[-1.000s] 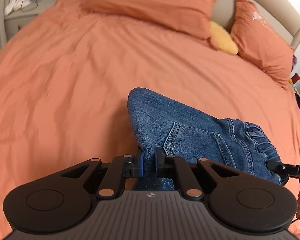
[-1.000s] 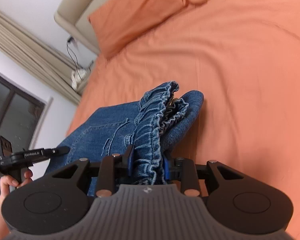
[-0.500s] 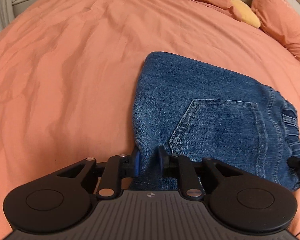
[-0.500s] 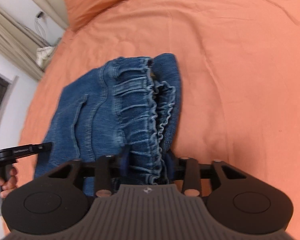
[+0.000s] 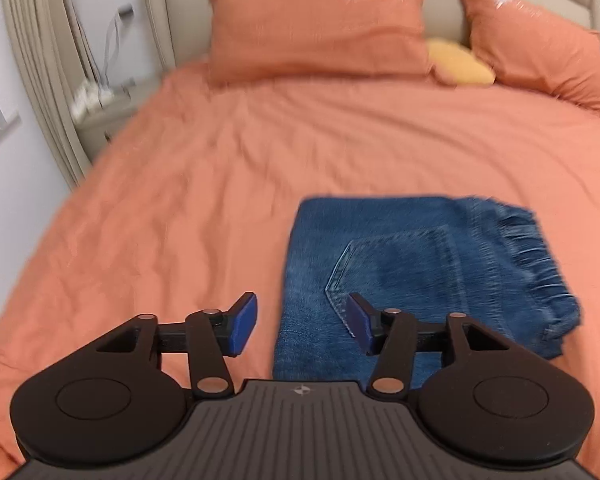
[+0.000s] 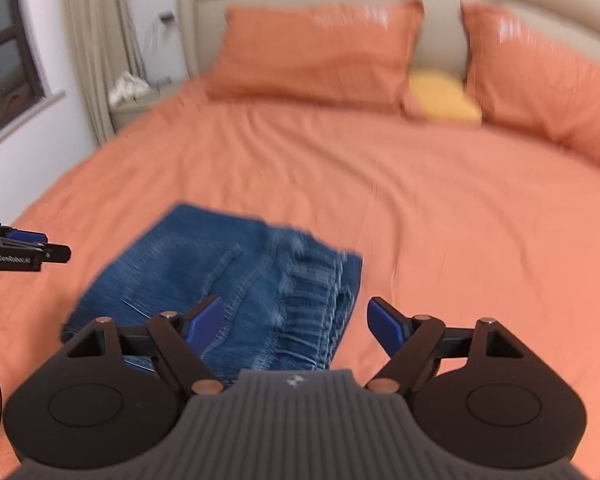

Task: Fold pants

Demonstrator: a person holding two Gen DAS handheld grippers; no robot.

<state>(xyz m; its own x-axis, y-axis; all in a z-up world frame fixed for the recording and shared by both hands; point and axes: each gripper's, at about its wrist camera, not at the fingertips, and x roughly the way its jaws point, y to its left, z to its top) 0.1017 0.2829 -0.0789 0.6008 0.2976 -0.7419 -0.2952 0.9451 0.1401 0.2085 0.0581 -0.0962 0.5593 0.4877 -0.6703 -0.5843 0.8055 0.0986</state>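
The blue denim pants (image 5: 412,272) lie folded into a flat rectangle on the orange bed (image 5: 220,200), back pocket up, elastic waistband to the right. My left gripper (image 5: 302,326) is open and empty, raised over the pants' left edge. In the right wrist view the pants (image 6: 228,276) lie below my right gripper (image 6: 296,326), which is open and empty above the waistband. The left gripper's fingers (image 6: 28,254) show at that view's left edge.
Two orange pillows (image 5: 320,28) and a yellow cushion (image 5: 458,62) lie at the beige headboard. A nightstand (image 5: 104,116) with white items and a curtain stand at the bed's left. A window (image 6: 4,76) is at far left.
Both grippers have opened and let go of the pants, then lifted and drawn back. The pants have dropped flat onto the bed.
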